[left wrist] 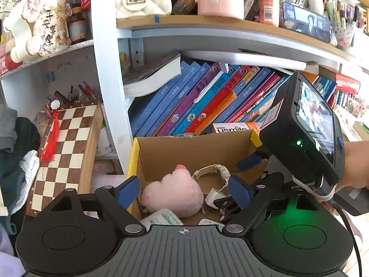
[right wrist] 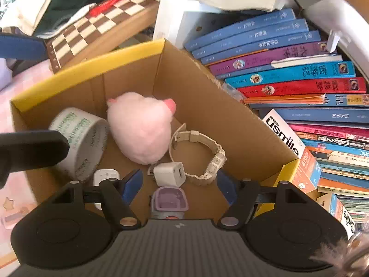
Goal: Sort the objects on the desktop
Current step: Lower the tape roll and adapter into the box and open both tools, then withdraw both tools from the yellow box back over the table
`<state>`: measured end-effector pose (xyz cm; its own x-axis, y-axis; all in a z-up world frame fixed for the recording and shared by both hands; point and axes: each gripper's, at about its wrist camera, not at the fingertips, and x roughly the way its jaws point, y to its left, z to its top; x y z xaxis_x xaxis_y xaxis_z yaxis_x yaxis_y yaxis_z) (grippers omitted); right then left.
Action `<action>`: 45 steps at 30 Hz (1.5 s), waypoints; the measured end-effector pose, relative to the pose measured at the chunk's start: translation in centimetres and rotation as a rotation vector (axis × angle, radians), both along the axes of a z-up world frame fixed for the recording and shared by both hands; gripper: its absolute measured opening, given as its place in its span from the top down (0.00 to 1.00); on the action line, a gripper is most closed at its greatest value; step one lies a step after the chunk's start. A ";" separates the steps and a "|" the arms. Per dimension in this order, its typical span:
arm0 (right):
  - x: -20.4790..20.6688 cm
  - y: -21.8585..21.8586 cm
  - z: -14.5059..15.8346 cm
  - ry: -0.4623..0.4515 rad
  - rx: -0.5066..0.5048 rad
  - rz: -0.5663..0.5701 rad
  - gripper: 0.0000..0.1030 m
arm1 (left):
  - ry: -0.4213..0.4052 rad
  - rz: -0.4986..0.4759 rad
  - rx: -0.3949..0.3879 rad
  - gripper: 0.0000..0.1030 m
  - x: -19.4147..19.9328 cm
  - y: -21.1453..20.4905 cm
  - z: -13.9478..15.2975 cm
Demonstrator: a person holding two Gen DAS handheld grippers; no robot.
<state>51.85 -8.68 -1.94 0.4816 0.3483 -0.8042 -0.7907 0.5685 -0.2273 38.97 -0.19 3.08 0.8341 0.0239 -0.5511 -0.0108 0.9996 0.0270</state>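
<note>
- The cardboard box (right wrist: 203,97) stands open in front of the row of books (right wrist: 288,73), with the chessboard (right wrist: 103,20) off its left side.
- Inside the box, from the left: a tape roll (right wrist: 80,138), a white plug (right wrist: 105,175), a pink plush toy (right wrist: 140,127), a white charger cube (right wrist: 169,173), a purple case (right wrist: 169,199) and a beige watch (right wrist: 203,154).
- The left gripper (left wrist: 184,190) hangs over the box, jaws apart, empty.
- The right gripper (right wrist: 180,184) hangs over the box too, jaws apart, empty.

Left black hand-held gripper (left wrist: 184,190) with blue-padded fingers (left wrist: 128,190), jaws spread, empty; right black hand-held gripper (right wrist: 180,184) likewise spread, empty, gripped by a bare hand (left wrist: 354,166).
</note>
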 end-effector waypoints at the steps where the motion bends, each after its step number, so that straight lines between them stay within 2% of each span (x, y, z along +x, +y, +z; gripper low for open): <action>1: -0.3 -0.1 0.3 -0.006 0.005 -0.001 0.31 | -0.006 0.001 0.002 0.17 -0.3 0.0 0.2; 8: -2.3 -1.4 2.9 -0.026 0.068 -0.052 0.25 | -0.049 0.015 -0.007 0.17 -2.5 0.6 1.5; 25: -10.4 -6.6 8.2 -0.060 0.221 -0.215 0.23 | -0.100 -0.018 -0.029 0.16 -8.6 2.1 3.0; 35: -15.6 -8.9 8.1 -0.062 0.259 -0.330 0.22 | -0.093 -0.095 0.078 0.15 -12.8 1.6 2.4; 39: -17.6 -9.7 7.5 -0.048 0.274 -0.377 0.21 | -0.079 -0.098 0.080 0.13 -14.7 2.1 2.1; 45: -20.7 -10.6 6.6 -0.040 0.293 -0.444 0.18 | -0.059 -0.069 0.043 0.12 -17.0 3.4 1.4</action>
<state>31.11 -19.26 4.69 0.6619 0.3110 -0.6820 -0.4535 0.8906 -0.0339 21.92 3.26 4.51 0.8654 -0.0121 -0.5009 0.0553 0.9959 0.0715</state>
